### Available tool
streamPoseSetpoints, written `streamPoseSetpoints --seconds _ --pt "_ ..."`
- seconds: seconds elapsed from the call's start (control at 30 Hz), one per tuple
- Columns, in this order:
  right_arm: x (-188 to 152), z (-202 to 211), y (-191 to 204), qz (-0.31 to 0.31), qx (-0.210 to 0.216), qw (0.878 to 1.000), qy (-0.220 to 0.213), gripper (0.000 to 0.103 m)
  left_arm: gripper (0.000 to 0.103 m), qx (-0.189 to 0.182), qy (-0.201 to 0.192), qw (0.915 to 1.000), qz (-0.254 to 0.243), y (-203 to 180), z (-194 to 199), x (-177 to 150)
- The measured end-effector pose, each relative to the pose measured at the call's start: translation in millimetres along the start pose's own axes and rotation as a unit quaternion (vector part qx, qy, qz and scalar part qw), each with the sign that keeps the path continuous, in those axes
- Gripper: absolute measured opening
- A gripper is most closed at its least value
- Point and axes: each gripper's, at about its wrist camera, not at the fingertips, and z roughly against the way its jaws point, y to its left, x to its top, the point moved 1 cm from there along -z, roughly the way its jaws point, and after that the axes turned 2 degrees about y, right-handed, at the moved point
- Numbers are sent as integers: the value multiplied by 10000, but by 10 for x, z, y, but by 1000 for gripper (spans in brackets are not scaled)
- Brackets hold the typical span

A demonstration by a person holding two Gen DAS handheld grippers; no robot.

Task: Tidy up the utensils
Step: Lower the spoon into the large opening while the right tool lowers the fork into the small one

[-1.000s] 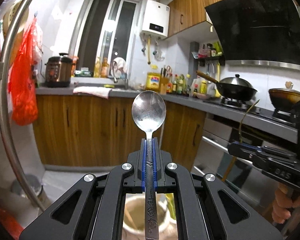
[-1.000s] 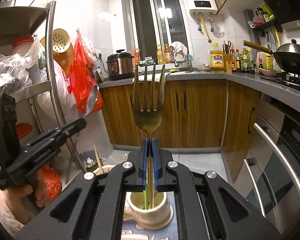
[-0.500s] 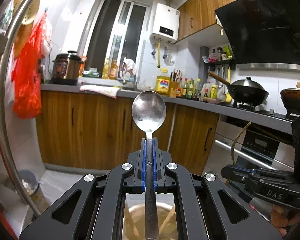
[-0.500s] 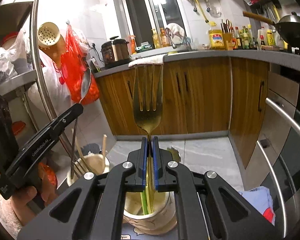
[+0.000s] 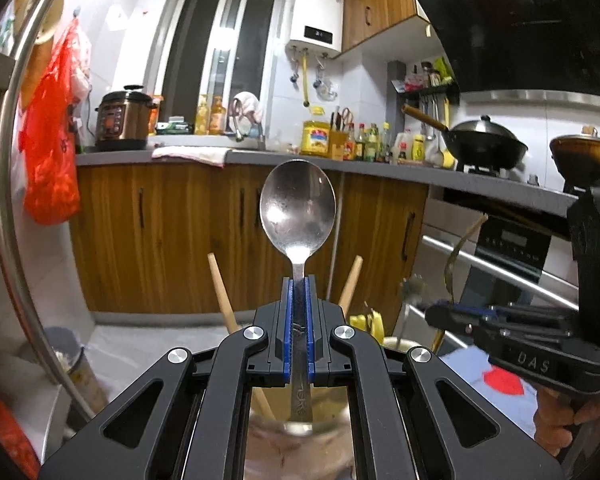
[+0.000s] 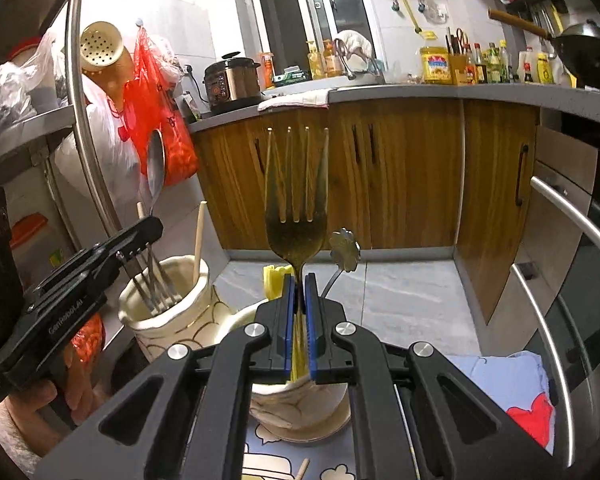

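A steel spoon (image 5: 298,210), its oval bowl smudged and upright, is clamped by the handle between the blue pads of the left gripper (image 5: 299,280), its end hanging over a cream ceramic holder (image 6: 168,312) in which wooden chopsticks (image 6: 199,236) are stood. A brass-toned four-tined fork (image 6: 296,200) is pinched by the neck in the right gripper (image 6: 299,278), above a second cream holder (image 6: 300,412) where yellow utensils (image 6: 275,280) and a flower-ended handle (image 6: 345,250) are kept.
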Motion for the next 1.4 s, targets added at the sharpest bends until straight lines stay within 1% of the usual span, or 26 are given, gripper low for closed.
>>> streamPoseSetpoints --seconds 0.27,0.47,0.67,0.73,0.77,0.8,0.83,0.87,0.9,0.97,1.03,1.07,1.1,1.13,1.27,1.33,1.4 --pt "-31 30 64 163 -85 9998 -127 5 6 -50 505 9986 173 49 -83 -181" --pt "-31 -4 39 125 -113 9997 -180 5 6 -117 503 9986 108 35 -74 -210" --pt "-23 -27 6 66 -162 9997 -172 5 6 -100 499 9987 100 28 -69 -210" --pt "-27 -29 8 75 -166 9997 -168 6 10 -79 496 9987 122 32 -66 -207" --pt "-27 -28 6 80 -160 9997 -166 7 14 -91 481 9987 151 40 -58 -205" --pt "-29 -31 5 75 -153 9997 -161 12 16 -93 474 9987 187 48 -53 -202" --pt "-30 -37 4 73 -147 9998 -146 16 16 -92 480 9986 203 58 -57 -193" --pt "-30 -42 0 64 -162 9997 -144 22 16 -79 487 9986 209 64 -58 -192" --pt "-31 -47 -9 43 -187 9997 -143 25 16 -65 490 9986 212 68 -60 -187" --pt "-31 -55 -26 -1 -193 9997 -133 26 16 -65 487 9985 239 79 -57 -191" --pt "-34 -58 -41 -20 -179 9998 -125 26 21 -49 484 9985 255 87 -54 -189" --pt "-32 -59 -43 -21 -173 9998 -120 28 26 -48 485 9984 270 94 -54 -190" --pt "-30 -61 -48 -30 -148 9998 -112 33 31 -56 480 9984 289 102 -53 -189" --pt "-34 -54 -42 -35 -126 9999 -112 35 32 -59 462 9985 298 102 -47 -187" --pt "-31 -31 -19 -15 -77 9999 -131 42 46 -46 431 9986 314 108 -24 -174" --pt "-23 -7 -8 1 -63 9999 -151 49 53 -34 429 9985 337 110 -11 -153" --pt "-8 33 1 12 -50 9998 -189 61 59 -28 413 9985 352 105 15 -128"
